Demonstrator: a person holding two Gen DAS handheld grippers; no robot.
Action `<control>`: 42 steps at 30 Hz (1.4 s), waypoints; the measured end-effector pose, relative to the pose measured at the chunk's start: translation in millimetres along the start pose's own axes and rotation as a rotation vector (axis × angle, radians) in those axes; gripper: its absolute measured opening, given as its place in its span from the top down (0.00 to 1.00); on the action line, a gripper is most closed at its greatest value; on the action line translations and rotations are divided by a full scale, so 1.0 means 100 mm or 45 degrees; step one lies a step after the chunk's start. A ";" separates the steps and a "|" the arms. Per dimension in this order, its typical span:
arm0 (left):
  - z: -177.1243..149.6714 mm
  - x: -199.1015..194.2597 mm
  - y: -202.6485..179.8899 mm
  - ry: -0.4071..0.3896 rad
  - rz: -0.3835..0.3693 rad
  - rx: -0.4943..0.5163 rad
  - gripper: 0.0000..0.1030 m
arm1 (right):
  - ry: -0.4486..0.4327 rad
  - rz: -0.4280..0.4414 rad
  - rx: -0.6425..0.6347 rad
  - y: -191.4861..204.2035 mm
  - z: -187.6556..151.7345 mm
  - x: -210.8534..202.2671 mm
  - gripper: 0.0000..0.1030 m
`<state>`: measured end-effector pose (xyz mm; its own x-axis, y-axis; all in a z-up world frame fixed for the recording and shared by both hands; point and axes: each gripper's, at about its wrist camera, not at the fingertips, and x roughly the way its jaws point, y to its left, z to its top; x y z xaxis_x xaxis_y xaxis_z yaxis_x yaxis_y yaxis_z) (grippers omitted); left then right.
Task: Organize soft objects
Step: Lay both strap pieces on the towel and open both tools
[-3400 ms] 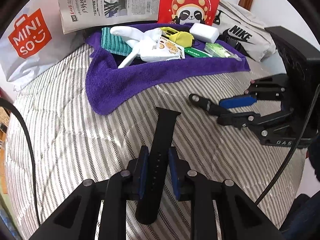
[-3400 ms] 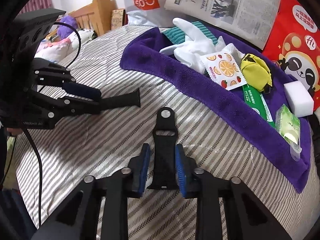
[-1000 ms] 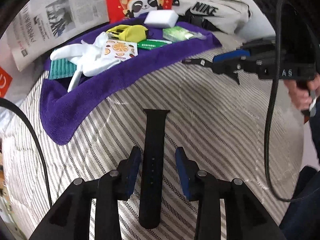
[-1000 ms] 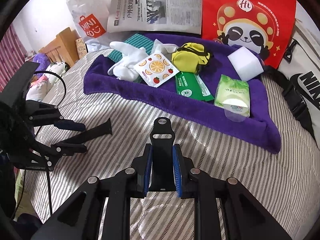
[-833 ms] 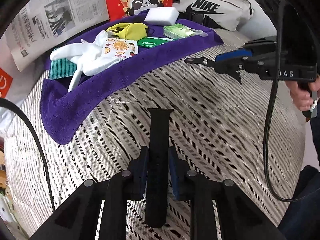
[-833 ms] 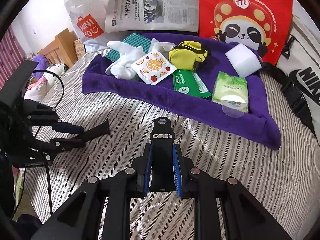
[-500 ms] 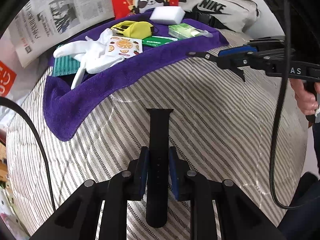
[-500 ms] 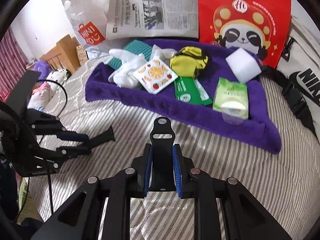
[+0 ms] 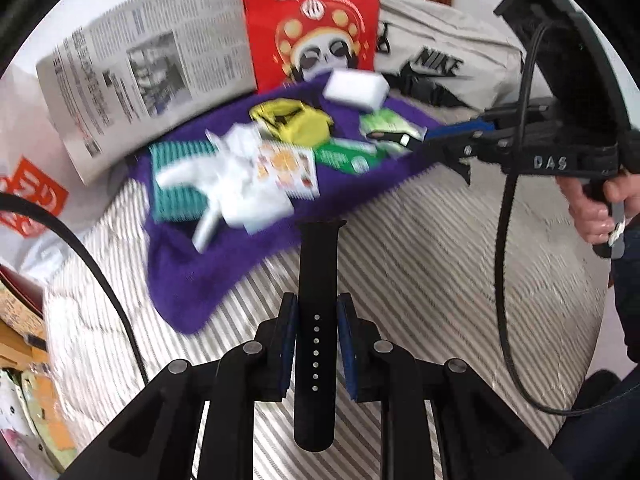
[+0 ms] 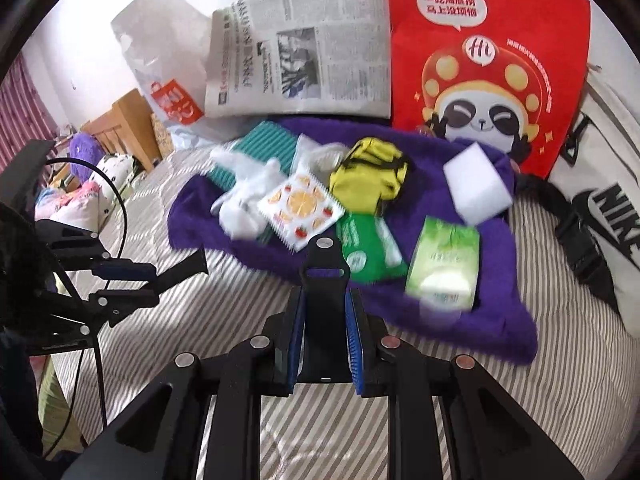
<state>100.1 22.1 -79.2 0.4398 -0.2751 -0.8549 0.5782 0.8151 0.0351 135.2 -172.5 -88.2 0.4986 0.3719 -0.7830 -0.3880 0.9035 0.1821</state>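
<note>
Held clenched in each gripper, left (image 9: 316,328) on holed strap half (image 9: 318,280), right (image 10: 324,336) on buckle half (image 10: 323,280), above striped bed (image 9: 420,260); best laid flat on purple towel (image 10: 460,312), then released.

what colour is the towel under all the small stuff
Purple; the towel shows best in the right wrist view.

Bright, even daylight with soft shadows. Heavy fisheye bending and black vignette at edges. Motion blur smearing the purple towel (image 9: 208,276) clutter.
</note>
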 end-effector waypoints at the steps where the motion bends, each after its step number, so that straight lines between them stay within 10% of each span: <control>1: 0.09 -0.02 0.04 -0.019 0.001 0.000 0.81 | -0.005 -0.008 0.000 -0.03 0.06 0.02 0.80; 15: 0.97 0.55 0.46 -0.066 -0.057 -0.054 0.81 | 0.024 -0.134 0.093 -0.45 0.55 0.55 0.80; 28: 0.96 1.08 0.44 0.031 -0.070 -0.087 0.80 | 0.090 -0.153 0.065 -0.50 0.47 0.82 0.79; 42: 0.83 0.47 0.27 -0.046 0.023 -0.164 0.29 | -0.052 -0.192 0.061 -0.23 0.37 0.08 0.25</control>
<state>193.6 -11.1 -75.3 0.4749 -0.2761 -0.8356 0.4778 0.8782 -0.0187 177.1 -182.3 -76.7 0.5800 0.2389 -0.7788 -0.2696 0.9584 0.0932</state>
